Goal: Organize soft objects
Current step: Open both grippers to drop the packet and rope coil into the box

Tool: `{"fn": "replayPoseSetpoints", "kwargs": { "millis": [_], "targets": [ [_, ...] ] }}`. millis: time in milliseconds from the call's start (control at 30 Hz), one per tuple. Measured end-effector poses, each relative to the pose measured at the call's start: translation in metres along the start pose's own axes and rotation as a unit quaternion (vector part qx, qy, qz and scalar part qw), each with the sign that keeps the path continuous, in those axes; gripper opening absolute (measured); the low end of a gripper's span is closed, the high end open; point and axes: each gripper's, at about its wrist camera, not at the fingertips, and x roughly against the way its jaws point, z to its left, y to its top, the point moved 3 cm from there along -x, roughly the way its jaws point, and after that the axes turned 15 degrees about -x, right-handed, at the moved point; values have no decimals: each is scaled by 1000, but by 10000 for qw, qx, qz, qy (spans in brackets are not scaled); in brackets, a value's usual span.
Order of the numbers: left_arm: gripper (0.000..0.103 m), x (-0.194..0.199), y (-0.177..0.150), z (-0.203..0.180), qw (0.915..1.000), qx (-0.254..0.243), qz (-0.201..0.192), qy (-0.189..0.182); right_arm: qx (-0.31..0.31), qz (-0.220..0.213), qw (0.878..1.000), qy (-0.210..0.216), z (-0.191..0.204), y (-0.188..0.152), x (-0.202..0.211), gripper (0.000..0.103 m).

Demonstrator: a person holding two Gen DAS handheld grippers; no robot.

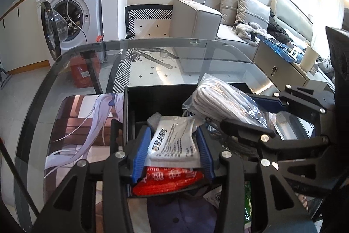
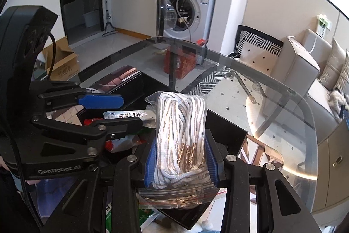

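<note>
My left gripper (image 1: 173,145) is shut on a white sachet with black print (image 1: 173,141), holding it over the black box (image 1: 157,99); a red packet (image 1: 168,180) lies just below it. My right gripper (image 2: 182,158) is shut on a clear zip bag of white and tan cord (image 2: 181,134), also above the black box (image 2: 226,126). In the left wrist view the right gripper (image 1: 250,115) and its bag (image 1: 220,99) sit to the right of the sachet. In the right wrist view the left gripper (image 2: 113,110) and the sachet (image 2: 128,115) sit to the left.
The box stands on a glass table (image 1: 152,45) beside a printed mat (image 1: 82,123). More packets (image 2: 124,143) lie in and near the box. Beyond the table are a washing machine (image 1: 72,8), a grey sofa (image 1: 218,16), a red box (image 2: 181,64) and a cardboard box (image 2: 63,62).
</note>
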Motion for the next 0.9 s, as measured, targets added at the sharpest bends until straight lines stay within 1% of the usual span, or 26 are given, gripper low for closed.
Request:
{"fn": "replayPoseSetpoints", "kwargs": {
  "millis": [33,67,100,133,167,200,233,267,333,400,467,533,633,800,900],
  "targets": [
    [49,3,-1,0,10000,-3,-33,-25,75,5,10000,37,0,0,1,39],
    [64,6,-2,0,10000,10,-85,-49,97,-17,9999,45,0,-1,3,39],
    [68,9,-3,2,9999,31,-135,-77,96,-30,9999,39,-1,-1,4,40],
    [77,12,-4,3,9996,67,-190,-185,87,-38,9999,57,-2,-1,5,40],
    [81,15,-4,3,9993,86,-252,-280,84,-60,9999,101,-3,-2,7,40],
    [82,17,-4,3,9992,76,-274,-263,85,-94,9998,136,-2,-2,9,40],
    [82,19,-4,2,9994,44,-280,-209,89,-112,9998,152,-2,-2,10,40],
    [87,21,-4,2,9995,21,-280,-131,101,-118,9997,163,-1,-3,11,40],
    [92,24,-5,6,9995,51,-301,1,114,-119,9996,218,0,-2,10,40],
    [93,28,-6,10,9994,100,-331,59,161,-145,9995,227,2,-2,9,40],
    [97,28,-8,13,9994,154,-287,101,156,-106,9995,245,1,-2,5,40],
    [97,27,-12,18,9994,182,-239,197,200,-47,9996,217,1,-2,-2,40],
    [97,25,-17,22,9993,247,-189,224,341,-21,9993,181,5,-2,-6,40],
    [97,22,-23,24,9990,270,-120,323,520,144,9982,242,13,-6,-16,40],
    [98,21,-26,25,9992,290,-101,272,505,205,9982,255,10,-7,-19,40]
  ]
}}
